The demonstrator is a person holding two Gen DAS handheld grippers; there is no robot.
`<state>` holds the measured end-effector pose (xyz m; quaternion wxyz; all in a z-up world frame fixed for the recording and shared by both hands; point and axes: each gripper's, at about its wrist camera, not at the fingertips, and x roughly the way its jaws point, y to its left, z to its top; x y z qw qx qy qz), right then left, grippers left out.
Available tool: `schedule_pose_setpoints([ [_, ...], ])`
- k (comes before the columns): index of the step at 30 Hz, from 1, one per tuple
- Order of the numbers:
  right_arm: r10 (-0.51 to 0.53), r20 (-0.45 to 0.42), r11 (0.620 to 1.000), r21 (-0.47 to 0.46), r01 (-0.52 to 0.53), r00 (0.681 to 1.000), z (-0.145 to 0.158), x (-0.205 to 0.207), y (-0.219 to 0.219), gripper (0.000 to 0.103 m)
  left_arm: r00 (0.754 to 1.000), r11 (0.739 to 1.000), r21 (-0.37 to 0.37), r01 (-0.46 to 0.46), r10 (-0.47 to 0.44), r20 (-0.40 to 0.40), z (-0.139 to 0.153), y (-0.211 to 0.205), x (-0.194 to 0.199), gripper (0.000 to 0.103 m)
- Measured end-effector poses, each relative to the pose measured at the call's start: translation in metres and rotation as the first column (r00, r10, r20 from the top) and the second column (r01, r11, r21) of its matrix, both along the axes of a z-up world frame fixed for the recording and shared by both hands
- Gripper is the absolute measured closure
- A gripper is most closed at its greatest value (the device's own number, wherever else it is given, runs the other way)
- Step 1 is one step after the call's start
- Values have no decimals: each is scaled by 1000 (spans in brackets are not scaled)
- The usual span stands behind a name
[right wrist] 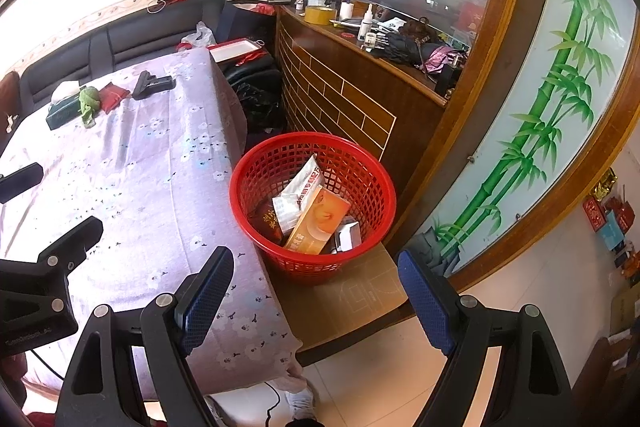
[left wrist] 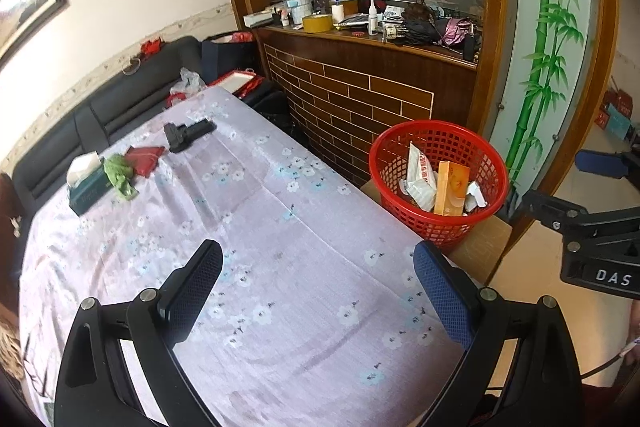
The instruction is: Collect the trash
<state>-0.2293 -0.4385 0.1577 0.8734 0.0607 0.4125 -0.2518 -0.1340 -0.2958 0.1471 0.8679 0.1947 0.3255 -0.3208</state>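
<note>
Only right wrist cam shows dark packet [right wrist: 267,223] in basket [right wrist: 256,169].

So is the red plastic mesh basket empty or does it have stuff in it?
Not empty: the red plastic mesh basket holds an orange box and white packets.

Cloth-covered table [left wrist: 280,227] with tissue box [left wrist: 86,183], green rag [left wrist: 118,173], red pouch [left wrist: 145,158].

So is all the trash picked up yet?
Mostly. The red basket already holds an orange box, a white packet and other packaging. Both grippers, left and right, are open and empty. Still on the table: a green wad, a red packet, a tissue box and a black object.
</note>
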Motion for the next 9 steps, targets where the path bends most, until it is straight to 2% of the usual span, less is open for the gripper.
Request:
schedule_pose_setpoints([
  [5,13,-18,1000,18,-12,1000,-7,6,2,15,994,997,-62,-45,39,-105,-7,25,9,8],
  [9,50,-53,998,48,-48,997,-19,22,15,15,976,985,-72,-157,143,-162,-21,65,22,8],
])
